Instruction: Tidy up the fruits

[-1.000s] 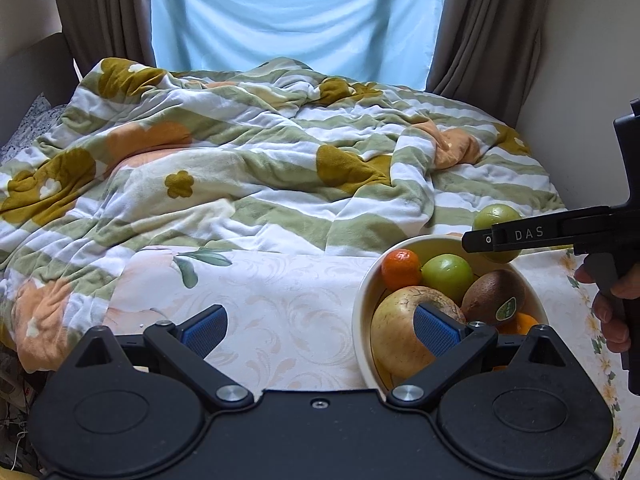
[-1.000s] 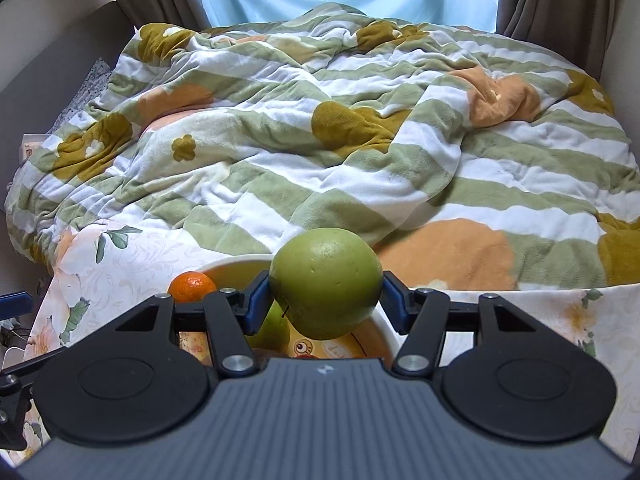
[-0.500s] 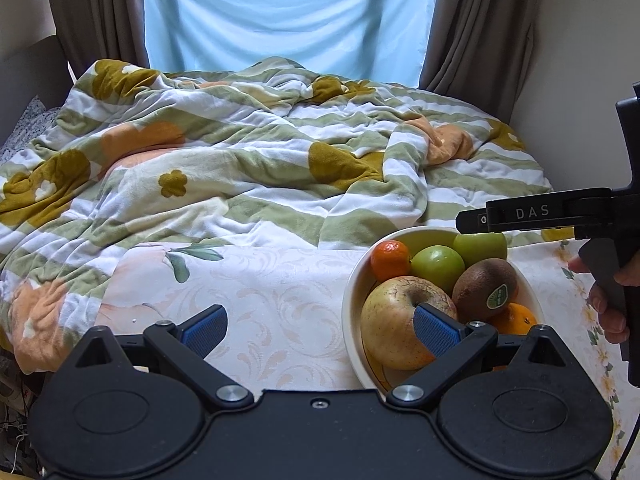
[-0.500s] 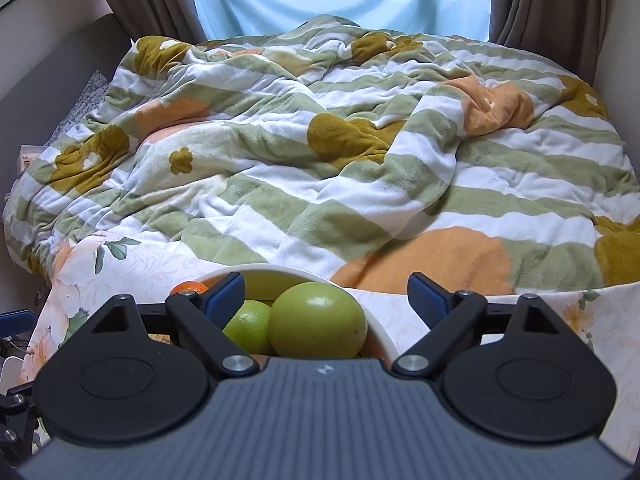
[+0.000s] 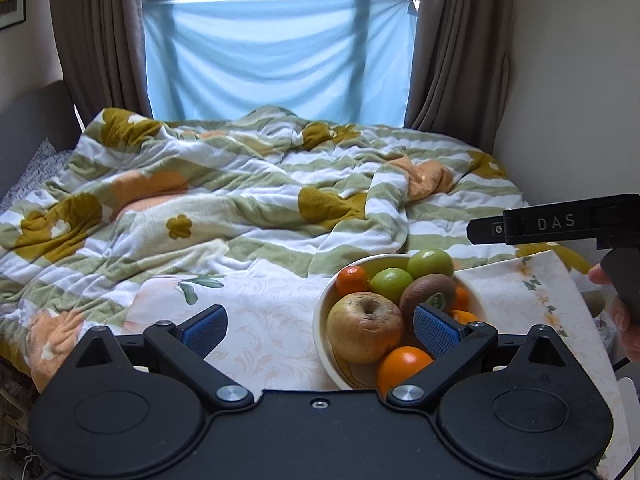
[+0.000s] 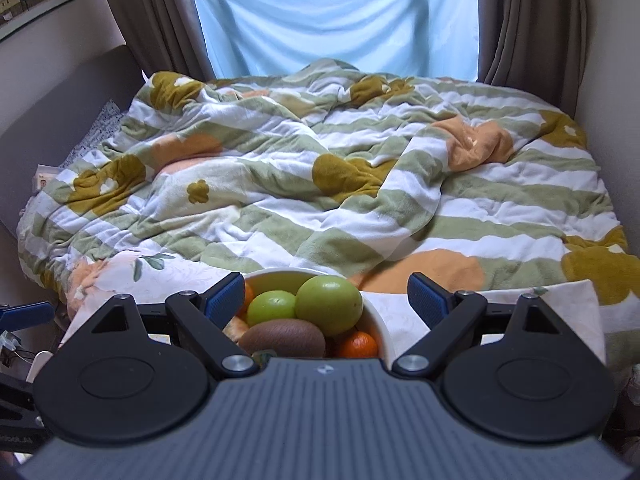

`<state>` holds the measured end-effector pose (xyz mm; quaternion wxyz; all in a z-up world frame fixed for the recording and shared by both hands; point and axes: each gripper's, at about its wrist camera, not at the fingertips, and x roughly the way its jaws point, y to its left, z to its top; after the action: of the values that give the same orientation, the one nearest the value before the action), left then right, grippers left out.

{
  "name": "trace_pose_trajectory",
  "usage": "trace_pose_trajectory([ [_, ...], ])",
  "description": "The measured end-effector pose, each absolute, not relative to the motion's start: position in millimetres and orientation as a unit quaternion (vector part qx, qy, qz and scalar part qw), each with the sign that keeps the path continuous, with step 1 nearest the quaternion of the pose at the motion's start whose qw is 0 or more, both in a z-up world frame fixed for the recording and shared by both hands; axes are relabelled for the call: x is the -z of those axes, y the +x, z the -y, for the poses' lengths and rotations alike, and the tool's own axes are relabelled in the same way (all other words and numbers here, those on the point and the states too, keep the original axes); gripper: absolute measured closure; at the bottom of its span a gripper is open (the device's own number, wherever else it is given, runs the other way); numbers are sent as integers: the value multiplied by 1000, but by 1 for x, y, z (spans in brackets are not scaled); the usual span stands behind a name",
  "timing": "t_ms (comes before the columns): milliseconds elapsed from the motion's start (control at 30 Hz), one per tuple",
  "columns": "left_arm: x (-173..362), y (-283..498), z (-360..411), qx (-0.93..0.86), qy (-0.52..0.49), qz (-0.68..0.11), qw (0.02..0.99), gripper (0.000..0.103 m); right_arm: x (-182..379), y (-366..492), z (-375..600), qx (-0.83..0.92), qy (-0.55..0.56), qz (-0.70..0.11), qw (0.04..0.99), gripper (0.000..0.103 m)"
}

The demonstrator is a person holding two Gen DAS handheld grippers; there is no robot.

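Note:
A white bowl [image 5: 320, 322] on the flowered cloth holds a yellowish apple [image 5: 364, 332], a kiwi [image 5: 426, 290], two green fruits [image 5: 390, 282], mandarins and an orange [image 5: 402, 364]. My left gripper [image 5: 320, 328] is open and empty, its right pad in front of the bowl. My right gripper [image 6: 328, 298] stands wide open above the bowl's near side, nothing between its pads. Below it the big green fruit [image 6: 328, 306] rests in the bowl [image 6: 378, 318] beside the smaller green one [image 6: 272, 306] and the kiwi [image 6: 284, 336]. The right gripper's black body [image 5: 552, 222] shows in the left wrist view.
A rumpled striped blanket [image 5: 240, 200] covers the bed behind the flowered cloth [image 5: 260, 320]. A wall [image 5: 568, 80] stands close on the right, curtains and a blue-covered window at the back. A person's hand [image 5: 626, 320] holds the right gripper's handle.
The right gripper opened and left the big green fruit in the bowl. Both grippers then drew back and upward, so the bowl and bed look farther away.

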<state>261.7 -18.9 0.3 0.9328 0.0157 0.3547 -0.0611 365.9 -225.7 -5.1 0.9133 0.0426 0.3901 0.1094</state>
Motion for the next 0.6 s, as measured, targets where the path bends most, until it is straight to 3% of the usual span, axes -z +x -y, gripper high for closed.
trace_pose_trajectory([
  [333,-43,161,31,50,24,-305,951,0,-53,240,246,-87,20,-351,932,0],
  [600,-47,106,27,37,40,-301,952,0,-64,149,251,-36,-1,-345,938,0],
])
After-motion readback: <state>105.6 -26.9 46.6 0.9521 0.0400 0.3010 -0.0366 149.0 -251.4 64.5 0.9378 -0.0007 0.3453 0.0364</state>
